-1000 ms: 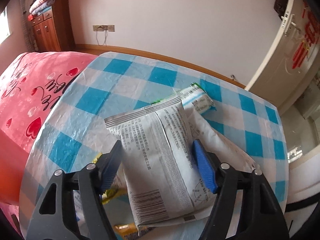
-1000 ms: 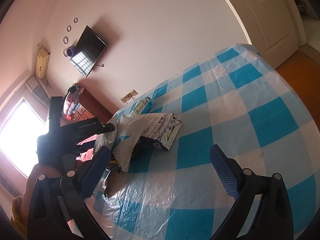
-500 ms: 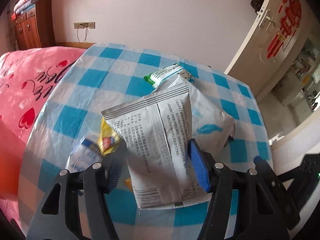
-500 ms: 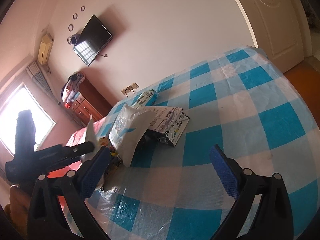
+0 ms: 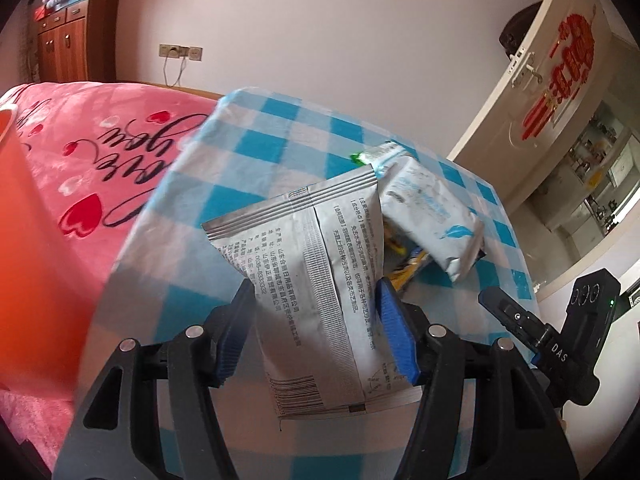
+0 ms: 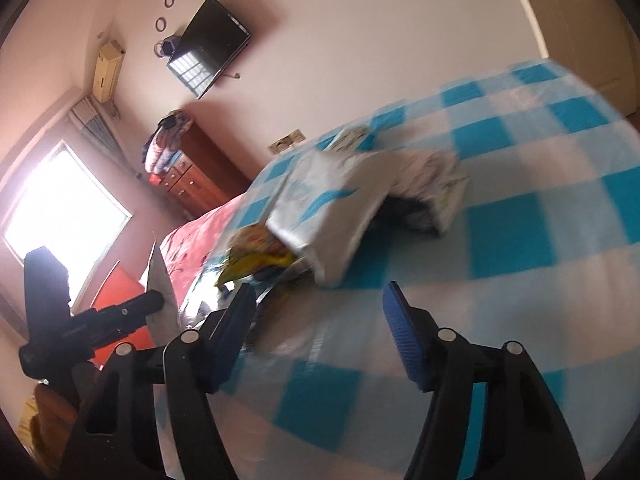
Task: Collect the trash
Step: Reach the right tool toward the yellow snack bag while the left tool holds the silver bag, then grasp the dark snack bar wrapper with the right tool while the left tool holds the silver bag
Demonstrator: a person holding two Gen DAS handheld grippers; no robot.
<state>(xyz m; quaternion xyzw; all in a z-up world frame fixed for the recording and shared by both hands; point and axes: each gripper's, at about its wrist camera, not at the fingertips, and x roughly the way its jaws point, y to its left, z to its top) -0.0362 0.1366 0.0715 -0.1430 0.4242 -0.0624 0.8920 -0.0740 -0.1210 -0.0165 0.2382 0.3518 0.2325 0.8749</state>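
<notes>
My left gripper [image 5: 316, 320] is shut on a grey printed packet [image 5: 320, 264], which it holds upright in the air at the left edge of the checked table [image 5: 256, 152]. From the right wrist, that packet [image 6: 160, 288] shows edge-on at the far left. On the table lie a white and blue packet [image 5: 432, 208], a green-tipped packet [image 5: 380, 154] and a yellow wrapper [image 5: 404, 266]. My right gripper [image 6: 320, 320] hovers over the cloth just short of the yellow wrapper [image 6: 256, 256] and white packet [image 6: 332, 208]. Its jaws are closing with nothing between them.
An orange bin [image 5: 28, 240] stands low on the left, beside a bed with a pink blanket [image 5: 100, 160]. A wooden cabinet [image 5: 76, 40] and a white door [image 5: 540, 92] stand by the wall. Another printed packet [image 6: 436, 176] lies behind the white one.
My left gripper has carried the grey packet left, off the pile to the table's edge near the orange bin. The right gripper's jaws have narrowed and it has moved closer to the pile.
</notes>
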